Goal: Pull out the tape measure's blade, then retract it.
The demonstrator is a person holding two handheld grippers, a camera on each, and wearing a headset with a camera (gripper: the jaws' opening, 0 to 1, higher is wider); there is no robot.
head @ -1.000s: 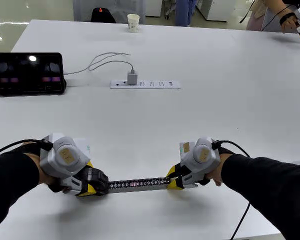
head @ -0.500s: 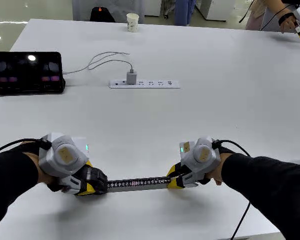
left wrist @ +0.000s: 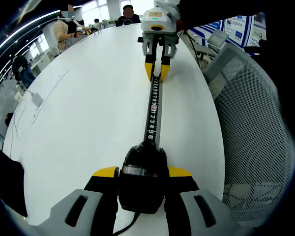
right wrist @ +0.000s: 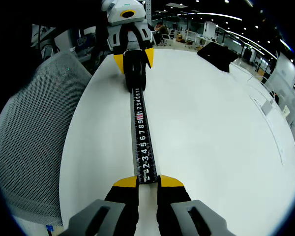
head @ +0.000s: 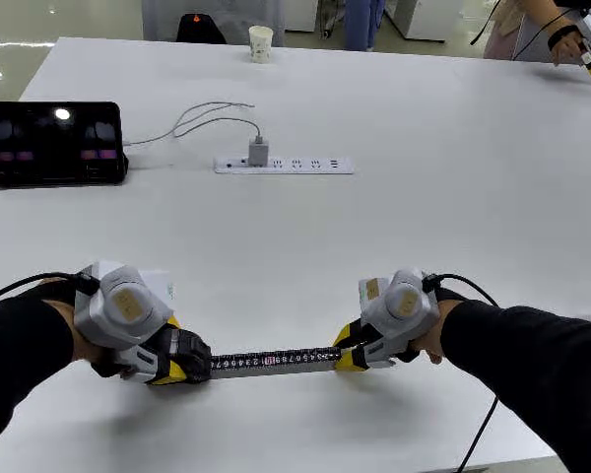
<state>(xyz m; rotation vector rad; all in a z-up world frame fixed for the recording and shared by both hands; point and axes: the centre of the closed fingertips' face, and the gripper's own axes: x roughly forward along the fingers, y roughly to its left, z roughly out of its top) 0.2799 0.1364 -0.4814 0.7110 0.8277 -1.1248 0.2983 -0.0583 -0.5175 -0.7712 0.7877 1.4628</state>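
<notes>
Two units are engaged: the left hand-held gripper [left wrist: 142, 173] is clamped on the tape measure case [left wrist: 143, 189], and the right hand-held gripper [right wrist: 147, 182] is pinched on the tip of the blade [head: 276, 361]. The blade lies flat on the table [head: 394, 217], stretched between them near its front edge. Against half a second ago, the right unit sits slightly further right and marginally more blade is exposed; the case has held position. Assessment: extension is proceeding, retraction not yet begun.

Black sleeves [head: 532, 355], black cables [head: 20, 285], grey-white left gripper [head: 177, 357] and right gripper [head: 347, 352], yellow-tipped jaws.
</notes>
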